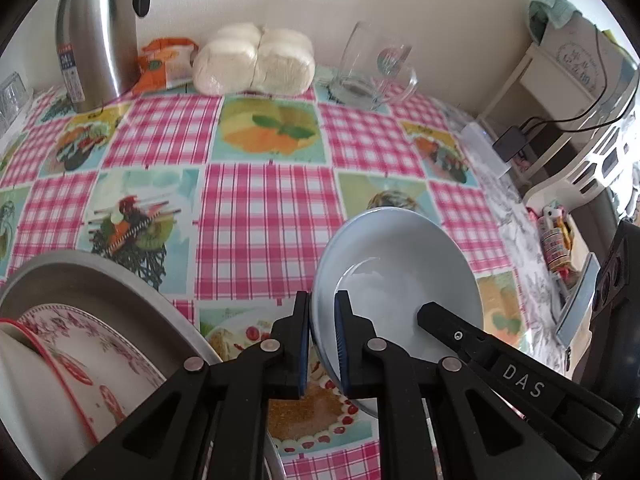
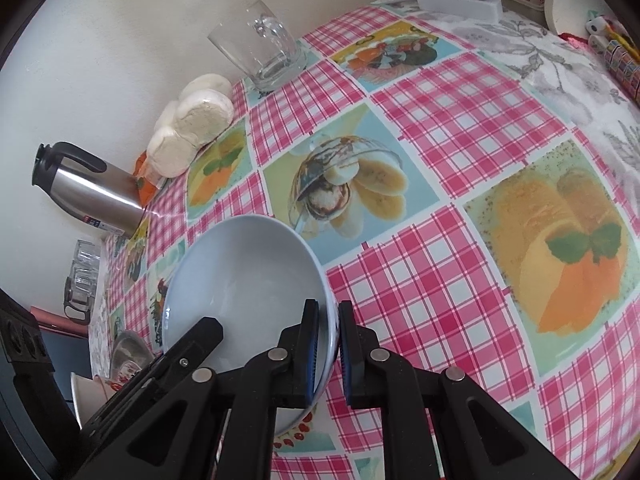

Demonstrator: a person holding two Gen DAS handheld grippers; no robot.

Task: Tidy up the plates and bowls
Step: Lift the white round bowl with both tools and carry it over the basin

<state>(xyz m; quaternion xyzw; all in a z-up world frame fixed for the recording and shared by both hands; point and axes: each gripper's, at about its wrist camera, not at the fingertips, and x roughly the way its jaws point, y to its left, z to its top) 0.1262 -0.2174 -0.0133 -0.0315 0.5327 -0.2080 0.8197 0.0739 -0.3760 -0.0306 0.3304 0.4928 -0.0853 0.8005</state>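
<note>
A pale blue bowl is held tilted above the checked tablecloth by both grippers. My left gripper is shut on the bowl's left rim, one finger inside and one outside. My right gripper is shut on the opposite rim of the same bowl. A fingertip of the right gripper shows in the left wrist view, inside the bowl. At lower left, a metal tray holds a floral plate and a red-rimmed white dish.
Along the wall stand a steel thermos, an orange packet, bagged white buns and a glass mug. A white power strip lies at the table's far right. Shelves and clutter stand beyond the right edge.
</note>
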